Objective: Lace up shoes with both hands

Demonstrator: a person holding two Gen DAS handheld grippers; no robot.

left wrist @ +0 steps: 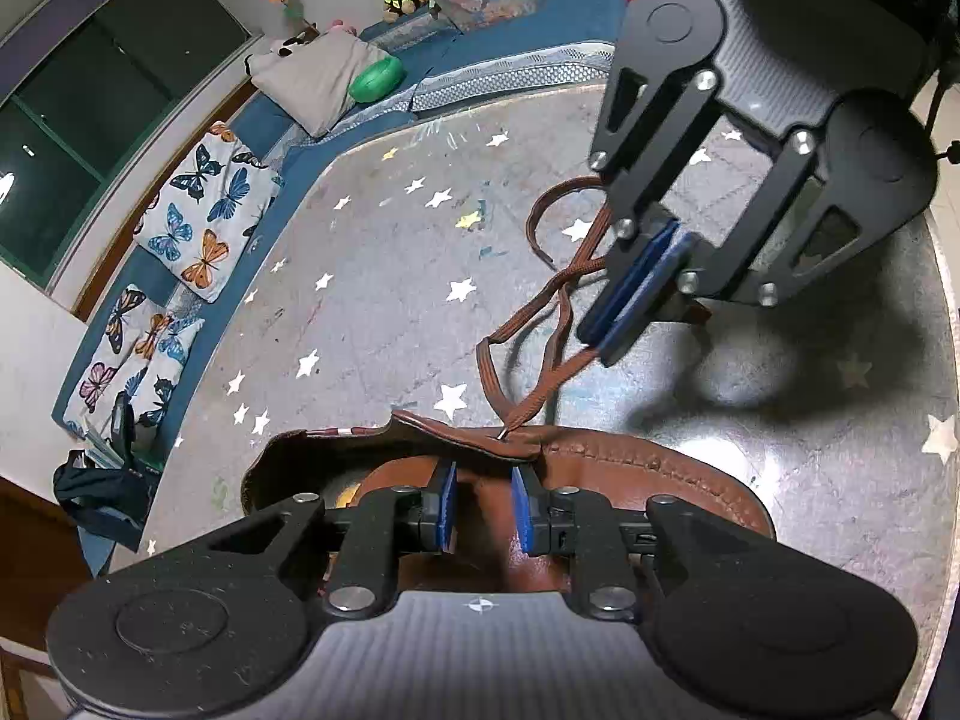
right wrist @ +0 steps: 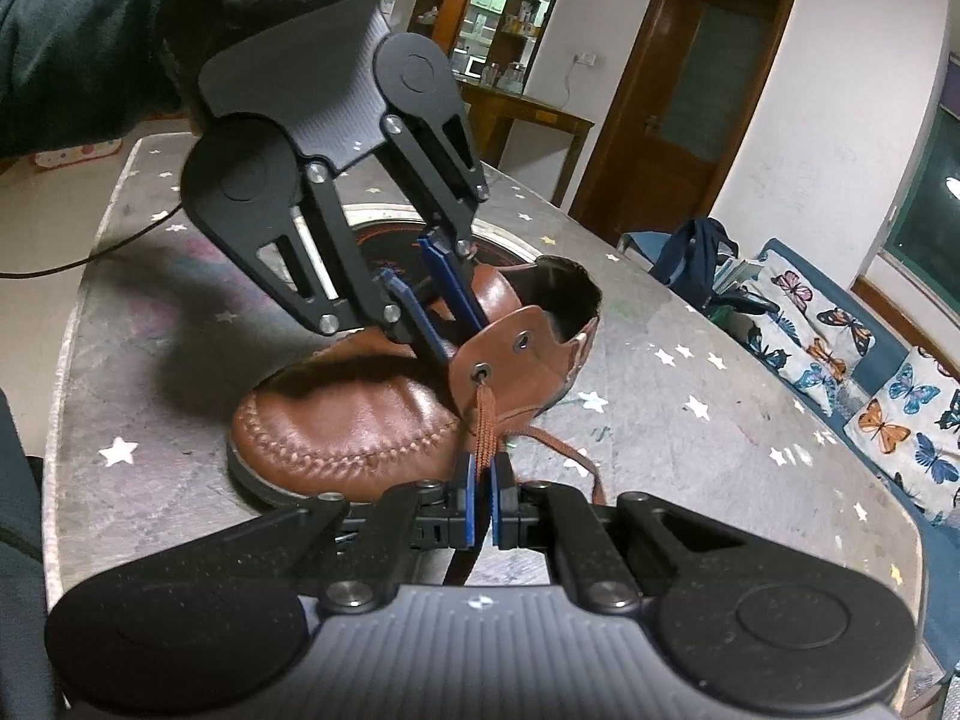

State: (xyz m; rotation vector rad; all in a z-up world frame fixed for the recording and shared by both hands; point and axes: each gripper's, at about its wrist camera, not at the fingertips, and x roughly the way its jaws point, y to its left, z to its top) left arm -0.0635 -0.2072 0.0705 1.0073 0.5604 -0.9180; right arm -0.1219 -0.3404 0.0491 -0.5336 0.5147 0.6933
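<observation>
A brown leather shoe (right wrist: pixel 342 420) lies on the grey star-patterned table (right wrist: pixel 690 312), toe toward the right wrist camera. A brown lace (right wrist: pixel 485 420) comes out of the lower eyelet (right wrist: pixel 480 369) of the near flap. My right gripper (right wrist: pixel 482 489) is shut on that lace just below the eyelet; it also shows in the left wrist view (left wrist: pixel 606 342), pinching the lace (left wrist: pixel 540 312), whose free part loops over the table. My left gripper (left wrist: pixel 483 501) is open, jaws either side of the shoe's tongue (left wrist: pixel 456 432); in the right wrist view it (right wrist: pixel 447 354) reaches down behind the flap.
A blue bench with butterfly cushions (left wrist: pixel 204 210), a grey pillow (left wrist: pixel 318 78), a green object (left wrist: pixel 375 79) and toys runs along the table's far side. A dark bag (right wrist: pixel 696 258) lies by the table edge. A round plate (right wrist: pixel 384 234) sits behind the shoe.
</observation>
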